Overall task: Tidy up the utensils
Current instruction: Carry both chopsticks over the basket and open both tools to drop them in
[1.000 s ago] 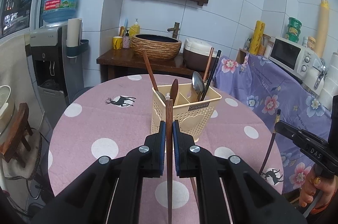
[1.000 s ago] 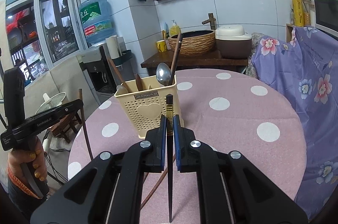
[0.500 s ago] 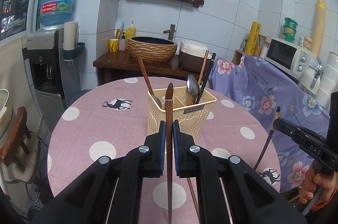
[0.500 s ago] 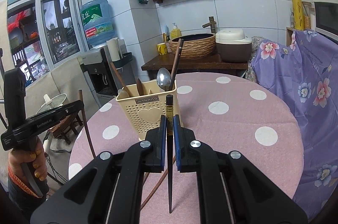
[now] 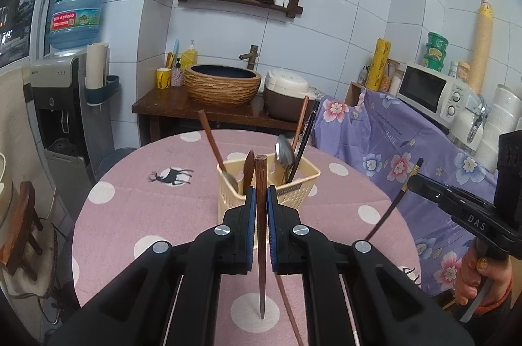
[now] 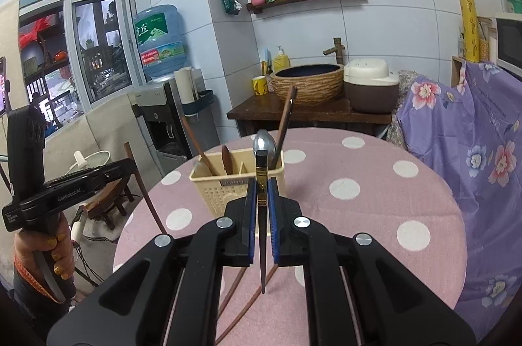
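My left gripper (image 5: 261,199) is shut on a brown wooden chopstick (image 5: 261,248) that hangs upright, its tip just above the pink dotted table (image 5: 130,209). My right gripper (image 6: 261,199) is shut on a dark chopstick (image 6: 262,248) with a gold band, also upright. Just beyond both stands the cream utensil holder (image 5: 306,179) (image 6: 212,189) with spoons and chopsticks in it. Another brown chopstick (image 5: 287,300) (image 6: 241,297) lies on the table below the grippers. Each view shows the other gripper (image 5: 412,183) (image 6: 130,166) off to the side, chopstick in its jaws.
A purple floral cloth (image 5: 407,150) covers furniture right of the table, with a microwave (image 5: 434,91) behind. A dark side table (image 5: 169,108) with a woven basin (image 5: 223,85) and rice cooker (image 5: 287,91) stands beyond. A water dispenser (image 5: 55,104) is at the left.
Both grippers have risen with their chopsticks still held; the holder and table sit lower and further off in both views.
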Action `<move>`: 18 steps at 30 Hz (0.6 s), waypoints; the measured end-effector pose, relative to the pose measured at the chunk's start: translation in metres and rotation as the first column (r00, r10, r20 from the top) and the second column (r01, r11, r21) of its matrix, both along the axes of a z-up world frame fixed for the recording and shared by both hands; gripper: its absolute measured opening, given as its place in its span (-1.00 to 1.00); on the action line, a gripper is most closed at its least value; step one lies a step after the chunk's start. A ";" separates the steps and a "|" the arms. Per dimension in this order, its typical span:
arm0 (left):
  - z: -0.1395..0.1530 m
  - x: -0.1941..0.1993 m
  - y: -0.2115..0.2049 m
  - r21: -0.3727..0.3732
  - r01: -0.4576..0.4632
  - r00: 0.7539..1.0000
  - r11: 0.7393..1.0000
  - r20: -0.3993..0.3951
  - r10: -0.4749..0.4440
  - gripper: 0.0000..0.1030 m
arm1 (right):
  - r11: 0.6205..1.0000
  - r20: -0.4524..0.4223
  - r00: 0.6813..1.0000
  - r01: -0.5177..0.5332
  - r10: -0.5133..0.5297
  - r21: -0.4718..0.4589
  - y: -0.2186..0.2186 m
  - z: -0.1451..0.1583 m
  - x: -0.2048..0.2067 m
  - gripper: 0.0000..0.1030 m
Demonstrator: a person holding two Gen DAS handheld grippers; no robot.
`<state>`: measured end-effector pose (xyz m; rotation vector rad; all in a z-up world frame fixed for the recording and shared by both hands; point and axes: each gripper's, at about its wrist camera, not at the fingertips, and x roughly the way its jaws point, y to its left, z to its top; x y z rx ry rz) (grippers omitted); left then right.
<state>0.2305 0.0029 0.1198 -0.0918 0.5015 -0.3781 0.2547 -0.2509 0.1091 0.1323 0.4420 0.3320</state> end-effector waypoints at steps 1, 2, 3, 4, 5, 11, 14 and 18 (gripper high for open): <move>0.007 0.001 0.000 -0.003 0.008 1.000 1.000 0.010 -0.008 -0.85 | 1.000 0.007 1.000 -0.005 0.005 -0.002 0.001 0.008 0.004 -0.85; 0.015 0.002 -0.001 -0.005 0.014 1.000 1.000 0.020 -0.014 -0.85 | 1.000 0.013 1.000 -0.011 0.011 -0.004 0.003 0.015 0.009 -0.85; 0.023 0.003 -0.002 -0.006 0.021 0.999 1.000 0.030 -0.020 -0.85 | 1.000 0.017 1.000 -0.017 0.017 -0.010 0.004 0.022 0.014 -0.85; 0.034 0.006 -0.003 -0.013 0.029 0.999 0.999 0.040 -0.029 -0.85 | 1.000 0.024 0.999 -0.023 0.024 -0.016 0.006 0.033 0.021 -0.85; 0.043 0.009 -0.004 -0.024 0.037 0.998 0.999 0.047 -0.036 -0.85 | 1.000 0.033 0.999 -0.025 0.025 -0.014 0.007 0.044 0.027 -0.85; 0.103 0.028 -0.008 -0.057 0.037 0.992 0.998 0.120 -0.030 -0.85 | 1.000 0.102 0.994 -0.029 0.028 0.004 0.015 0.110 0.055 -0.85; 0.124 0.038 -0.008 -0.068 0.003 0.987 0.998 0.162 0.008 -0.85 | 1.000 0.155 0.988 -0.016 0.015 0.000 0.023 0.134 0.063 -0.85; 0.132 0.056 -0.009 -0.062 -0.069 0.977 0.996 0.199 0.080 -0.85 | 1.000 0.179 0.984 0.006 -0.007 0.005 0.030 0.141 0.079 -0.85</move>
